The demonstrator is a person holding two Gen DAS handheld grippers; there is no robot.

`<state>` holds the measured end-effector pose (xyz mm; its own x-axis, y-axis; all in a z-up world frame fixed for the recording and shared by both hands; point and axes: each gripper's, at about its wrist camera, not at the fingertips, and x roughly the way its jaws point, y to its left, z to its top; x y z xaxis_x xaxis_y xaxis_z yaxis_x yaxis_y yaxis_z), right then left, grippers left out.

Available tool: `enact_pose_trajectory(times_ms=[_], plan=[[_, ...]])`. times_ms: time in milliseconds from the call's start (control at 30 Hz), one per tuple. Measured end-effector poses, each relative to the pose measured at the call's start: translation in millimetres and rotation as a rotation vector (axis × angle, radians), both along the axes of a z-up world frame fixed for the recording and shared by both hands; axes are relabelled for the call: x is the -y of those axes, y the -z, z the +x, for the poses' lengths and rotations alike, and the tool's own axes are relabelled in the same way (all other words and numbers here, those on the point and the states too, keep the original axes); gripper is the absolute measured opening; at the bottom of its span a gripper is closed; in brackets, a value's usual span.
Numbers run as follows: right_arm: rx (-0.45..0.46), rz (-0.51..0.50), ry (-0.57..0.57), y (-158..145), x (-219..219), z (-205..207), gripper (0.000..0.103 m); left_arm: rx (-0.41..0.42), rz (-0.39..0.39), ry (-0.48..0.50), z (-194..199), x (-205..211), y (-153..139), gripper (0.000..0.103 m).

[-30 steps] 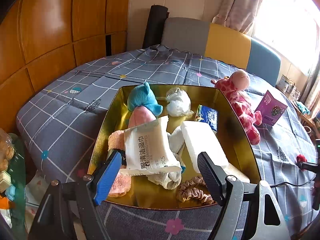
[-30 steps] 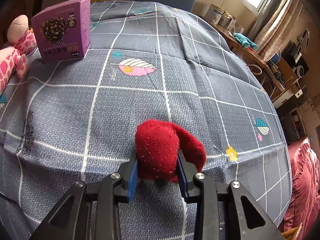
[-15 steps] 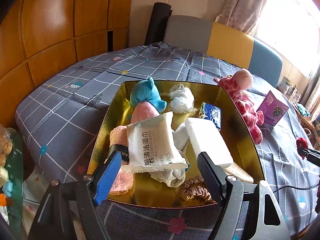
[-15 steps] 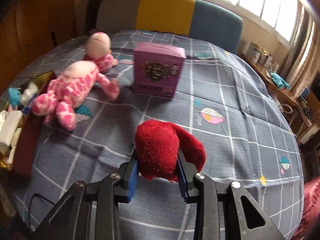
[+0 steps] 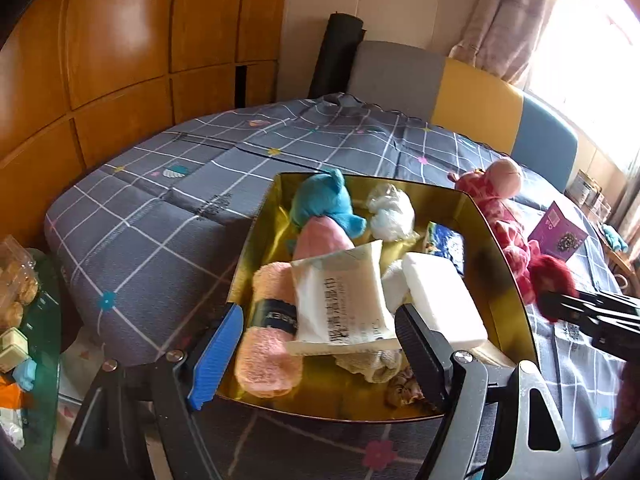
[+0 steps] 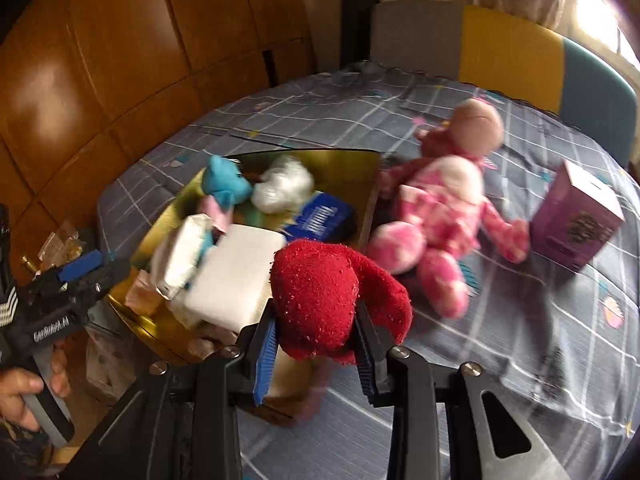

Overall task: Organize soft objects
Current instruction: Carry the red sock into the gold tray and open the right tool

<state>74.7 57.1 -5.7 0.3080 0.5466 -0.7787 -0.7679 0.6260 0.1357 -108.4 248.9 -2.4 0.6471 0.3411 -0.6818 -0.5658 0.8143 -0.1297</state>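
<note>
Right claw (image 6: 316, 344): clamped on red fuzzy sock (image 6: 320, 300), just outside gold box (image 5: 496, 248) near edge | Left claw (image 5: 320, 352): wide, holding nothing, at box front rim | Risk: crowded box, dangling sock toe catching rim, spilling out beside pink plush (image 6: 440, 208).

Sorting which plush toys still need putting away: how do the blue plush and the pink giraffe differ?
The blue plush is smaller and plain blue; the pink giraffe is bigger, with pink and white patches. The blue plush already lies inside the gold box; the pink giraffe sprawls on the bedspread beside it. Neither is held by a claw.
</note>
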Motion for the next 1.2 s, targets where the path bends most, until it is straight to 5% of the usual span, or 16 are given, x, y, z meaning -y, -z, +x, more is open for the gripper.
enact_pose_trajectory(times_ms=[333,833,1200], plan=[[0.026,-0.088,0.023,25.5,-60.0,5.5,0.037,-0.007,-0.016,-0.027,-6.2,-13.4,6.0,0.079],[0.060,-0.148,0.028,46.8,-59.1,4.8,0.049,-0.034,-0.008,-0.032,-2.3,-12.1,11.2,0.084],[0.110,-0.097,0.079,31.6,-41.0,-12.5,0.050,-0.016,0.020,-0.011,-2.7,1.0,0.3,0.092]])
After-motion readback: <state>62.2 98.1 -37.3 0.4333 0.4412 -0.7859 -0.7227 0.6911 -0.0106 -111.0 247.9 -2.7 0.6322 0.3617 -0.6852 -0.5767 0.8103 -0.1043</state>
